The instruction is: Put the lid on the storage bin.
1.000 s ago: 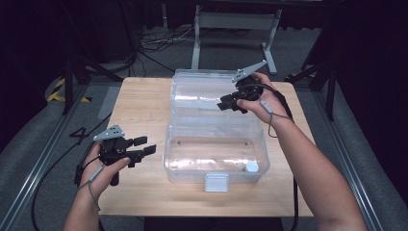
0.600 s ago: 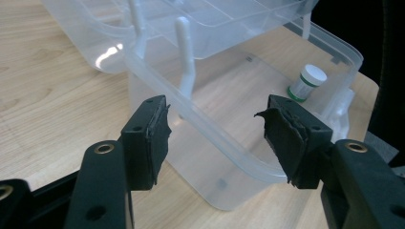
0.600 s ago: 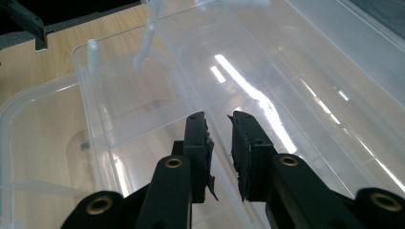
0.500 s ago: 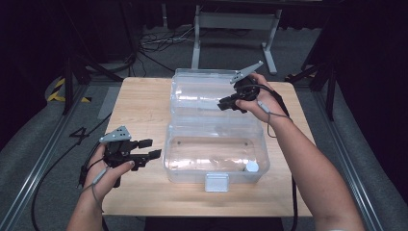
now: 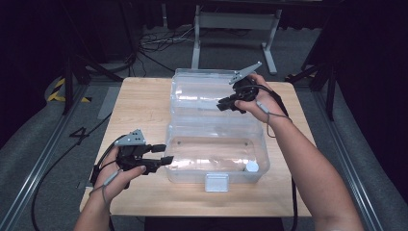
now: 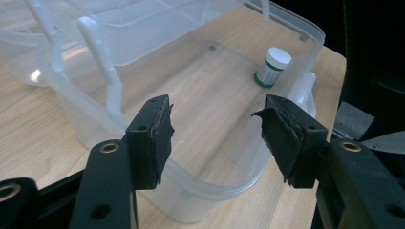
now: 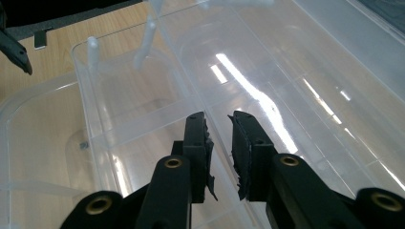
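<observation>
Left hand (image 5: 118, 175) comes in from bottom left, palm up under its left gripper (image 5: 163, 154), which points right at the near-left end of the clear plastic box (image 5: 216, 171). Its jaws are wide apart with nothing between them; in the left gripper view they hover just outside the box rim. Right hand (image 5: 257, 98) reaches forward over the table (image 5: 139, 101), forearm stretched diagonally, right gripper (image 5: 222, 103) aimed left over the open lid (image 5: 202, 91). Those jaws are nearly together, a narrow gap left; whether the thin lid edge sits in that gap, cannot tell. One box, one hinged lid lying open behind it, one small white-capped bottle (image 5: 251, 167) standing in the box's near-right corner, two grippers, one wooden table
</observation>
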`<state>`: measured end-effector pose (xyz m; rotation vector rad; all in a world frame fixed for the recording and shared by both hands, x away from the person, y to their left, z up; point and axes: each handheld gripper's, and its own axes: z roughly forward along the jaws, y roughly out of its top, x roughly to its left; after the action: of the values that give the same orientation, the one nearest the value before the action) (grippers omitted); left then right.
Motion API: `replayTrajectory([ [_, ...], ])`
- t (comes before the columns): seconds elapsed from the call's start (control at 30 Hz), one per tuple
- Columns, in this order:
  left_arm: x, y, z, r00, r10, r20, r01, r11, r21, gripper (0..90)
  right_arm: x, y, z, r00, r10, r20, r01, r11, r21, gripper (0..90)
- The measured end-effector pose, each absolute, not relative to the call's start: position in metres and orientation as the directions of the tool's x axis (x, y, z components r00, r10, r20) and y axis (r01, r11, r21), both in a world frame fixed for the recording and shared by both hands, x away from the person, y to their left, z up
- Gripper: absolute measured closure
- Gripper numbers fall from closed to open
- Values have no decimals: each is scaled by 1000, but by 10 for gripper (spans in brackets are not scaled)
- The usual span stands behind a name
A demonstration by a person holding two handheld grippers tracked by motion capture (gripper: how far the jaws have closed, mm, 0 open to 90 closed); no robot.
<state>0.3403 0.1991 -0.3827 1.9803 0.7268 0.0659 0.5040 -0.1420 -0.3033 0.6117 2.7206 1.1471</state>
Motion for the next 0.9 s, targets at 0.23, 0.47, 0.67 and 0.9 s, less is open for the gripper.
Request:
replayTrajectory([
  [0.23, 334, 184, -386, 860, 447, -246, 430, -375, 821, 463, 505, -142, -303, -910, 412, 46, 321, 629, 708, 766],
  [0.47, 330, 171, -393, 881, 398, -255, 423, -423, 801, 477, 505, -142, -303, -911, 409, 54, 323, 628, 708, 770],
  [0.67, 329, 164, -398, 888, 368, -275, 430, -454, 781, 540, 505, -143, -303, -909, 411, 68, 333, 620, 711, 775],
  [0.9, 330, 159, -404, 891, 357, -280, 431, -476, 767, 566, 504, -143, -304, -904, 422, 75, 344, 609, 715, 775],
])
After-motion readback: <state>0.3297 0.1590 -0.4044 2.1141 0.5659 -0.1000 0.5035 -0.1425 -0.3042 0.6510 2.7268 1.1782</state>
